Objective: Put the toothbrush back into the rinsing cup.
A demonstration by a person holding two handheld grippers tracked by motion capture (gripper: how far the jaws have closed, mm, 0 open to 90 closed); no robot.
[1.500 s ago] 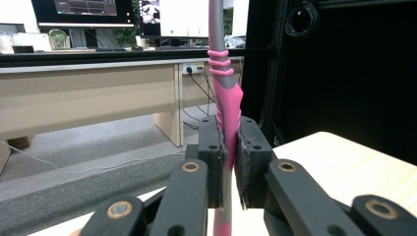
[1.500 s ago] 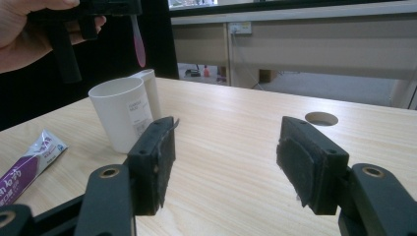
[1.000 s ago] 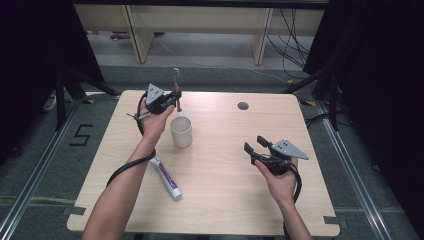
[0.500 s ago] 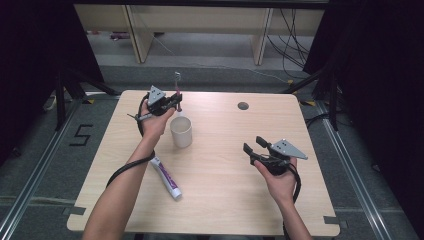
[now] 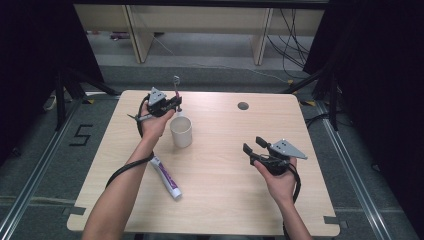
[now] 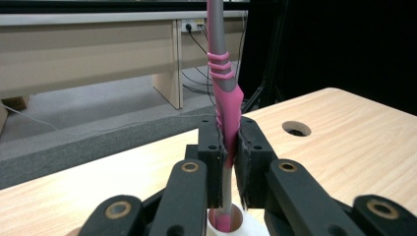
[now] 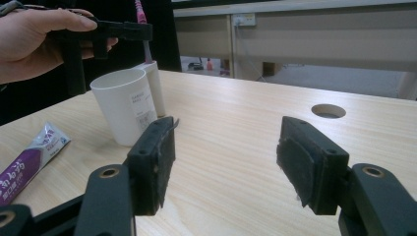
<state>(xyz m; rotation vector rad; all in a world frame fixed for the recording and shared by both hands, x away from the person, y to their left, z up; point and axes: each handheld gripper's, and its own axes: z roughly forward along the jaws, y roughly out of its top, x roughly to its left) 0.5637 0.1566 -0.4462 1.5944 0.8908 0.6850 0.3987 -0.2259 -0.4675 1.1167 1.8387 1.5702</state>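
My left gripper [image 5: 176,104] is shut on a pink and grey toothbrush [image 5: 176,85] and holds it upright at the far left of the table. In the left gripper view the pads clamp the pink handle [image 6: 220,59], and its lower end reaches into a small white holder [image 6: 228,223] right below. A white cup [image 5: 181,131] stands just in front of that gripper. My right gripper [image 5: 254,145] hovers over the right side of the table, open, with nothing between its fingers [image 7: 152,162]. From there the left gripper [image 7: 140,30] shows above the cup [image 7: 123,105].
A purple and white toothpaste tube [image 5: 166,176] lies flat on the wooden table [image 5: 225,200], beside the left forearm. A round cable hole [image 5: 243,106] sits near the far edge. Beyond the table there are desk legs and cables on the floor.
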